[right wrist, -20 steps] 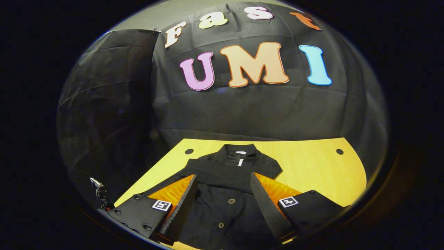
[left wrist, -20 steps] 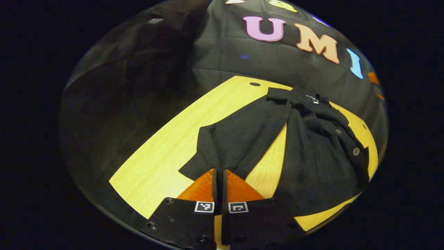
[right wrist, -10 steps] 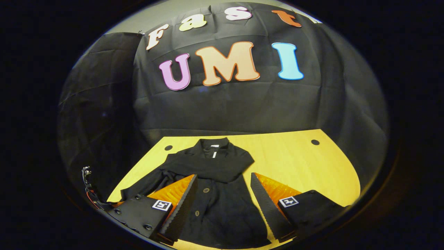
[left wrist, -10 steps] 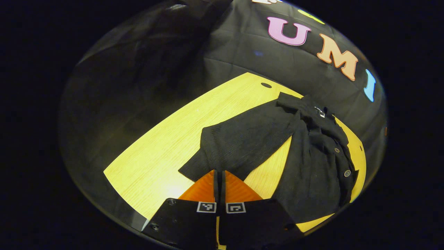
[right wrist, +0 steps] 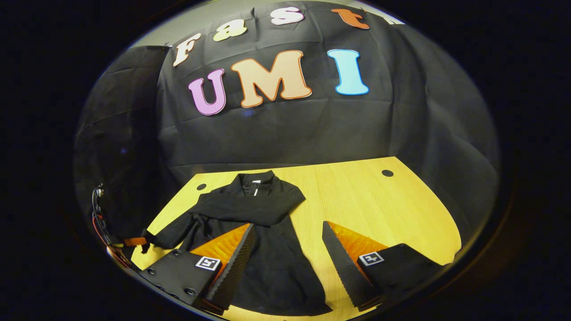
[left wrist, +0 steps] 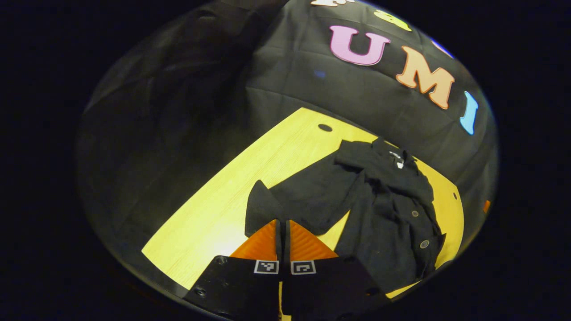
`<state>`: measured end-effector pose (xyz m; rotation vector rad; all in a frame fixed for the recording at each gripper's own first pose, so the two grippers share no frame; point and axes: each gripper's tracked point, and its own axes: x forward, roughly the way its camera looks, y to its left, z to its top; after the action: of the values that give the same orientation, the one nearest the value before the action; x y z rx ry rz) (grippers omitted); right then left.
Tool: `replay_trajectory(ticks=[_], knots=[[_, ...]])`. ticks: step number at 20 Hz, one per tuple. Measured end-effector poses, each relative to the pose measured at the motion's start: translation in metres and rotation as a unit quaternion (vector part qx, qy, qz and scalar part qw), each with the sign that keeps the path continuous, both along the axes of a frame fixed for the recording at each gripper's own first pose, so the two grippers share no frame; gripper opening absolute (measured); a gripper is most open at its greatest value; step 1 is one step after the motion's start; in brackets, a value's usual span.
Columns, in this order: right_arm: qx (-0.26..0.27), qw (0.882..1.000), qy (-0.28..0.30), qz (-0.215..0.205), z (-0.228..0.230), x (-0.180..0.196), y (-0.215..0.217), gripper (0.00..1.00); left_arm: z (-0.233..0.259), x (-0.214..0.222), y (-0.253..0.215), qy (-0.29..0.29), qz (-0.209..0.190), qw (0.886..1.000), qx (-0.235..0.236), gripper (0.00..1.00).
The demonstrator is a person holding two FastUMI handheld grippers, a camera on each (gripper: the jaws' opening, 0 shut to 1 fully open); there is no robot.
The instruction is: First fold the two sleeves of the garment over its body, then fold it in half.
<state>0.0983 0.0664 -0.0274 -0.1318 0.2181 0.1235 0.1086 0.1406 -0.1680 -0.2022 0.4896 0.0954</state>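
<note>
Your left gripper point(left wrist: 282, 227) pinches the cuff of the black buttoned knit garment's point(left wrist: 392, 209) unfolded sleeve point(left wrist: 308, 200), ready to carry it over the garment's body on the yellow wooden desk point(left wrist: 214, 214). Your right gripper point(right wrist: 287, 249) waits wide apart above the garment's hem.

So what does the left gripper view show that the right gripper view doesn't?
Left gripper view: the left gripper up close, pinching the end of the sleeve, and two buttons. Right gripper view: the right gripper, open and holding nothing, with a wide bare stretch of wood beside it. Both: the black garment lying on the yellow table.
</note>
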Motion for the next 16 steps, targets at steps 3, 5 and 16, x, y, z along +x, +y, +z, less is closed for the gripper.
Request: replay_trajectory(ticks=[3, 5, 16], knots=[[-0.002, 1.000, 0.004, -0.010, -0.004, -0.004, -0.018, 0.97, 0.038, 0.033, -0.032, -0.030, -0.035, 0.999, 0.029, 0.00], [0.001, 1.000, 0.010, -0.015, -0.008, -0.008, -0.028, 0.97, 0.062, 0.056, -0.065, -0.055, -0.065, 0.996, 0.041, 0.00], [0.008, 0.999, 0.038, -0.032, -0.036, -0.044, -0.058, 0.97, 0.116, 0.137, -0.272, -0.134, -0.220, 0.960, 0.105, 0.00]])
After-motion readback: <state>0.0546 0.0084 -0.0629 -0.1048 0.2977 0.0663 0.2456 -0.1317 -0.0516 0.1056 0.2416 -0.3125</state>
